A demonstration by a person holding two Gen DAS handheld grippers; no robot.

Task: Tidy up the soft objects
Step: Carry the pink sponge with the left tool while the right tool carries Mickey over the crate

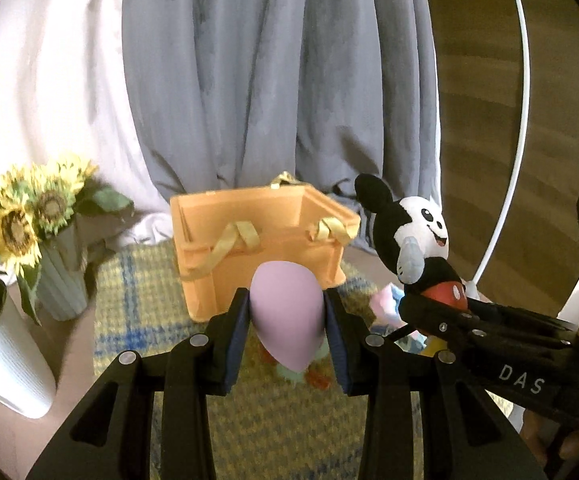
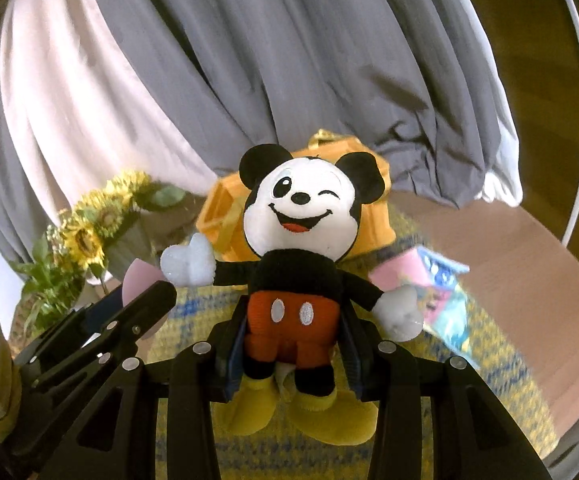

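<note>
My left gripper [image 1: 287, 316] is shut on a pink egg-shaped soft sponge [image 1: 287, 316], held above the mat just in front of an orange fabric basket [image 1: 249, 208] with yellow ribbon handles. My right gripper [image 2: 293, 332] is shut on a Mickey Mouse plush [image 2: 297, 236] at its red shorts, upright and facing the camera. In the left wrist view the plush [image 1: 413, 228] is right of the basket with the right gripper [image 1: 441, 312] under it. In the right wrist view the basket [image 2: 219, 212] is behind the plush, and the left gripper [image 2: 129, 304] with the sponge [image 2: 133, 280] is at lower left.
A yellow and blue woven mat [image 1: 141, 304] covers the table. Sunflowers in a grey ribbed vase [image 1: 63, 280] and a white pot [image 1: 7, 364] stand at left. A pink and blue soft packet [image 2: 429, 288] lies right of the basket. Grey and white curtains [image 1: 249, 80] hang behind.
</note>
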